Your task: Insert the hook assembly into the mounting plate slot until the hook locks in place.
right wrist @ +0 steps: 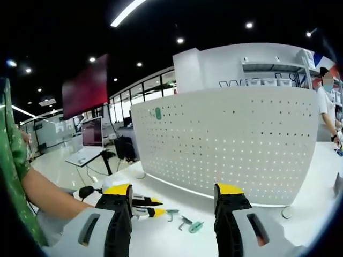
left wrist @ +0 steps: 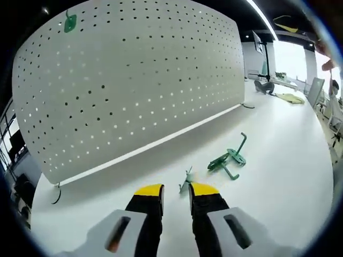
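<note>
Green part [left wrist: 69, 23] high on pegboard [left wrist: 139, 80], too small to identify.

Left gripper [left wrist: 176, 194]: jaws narrowly parted, low before the pegboard [left wrist: 134, 80]; right gripper [right wrist: 173, 199]: jaws wide apart, facing it.

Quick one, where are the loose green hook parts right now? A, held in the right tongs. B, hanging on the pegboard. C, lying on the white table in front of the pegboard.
C: the green hook parts lie flat on the white table, in front of the pegboard.
</note>
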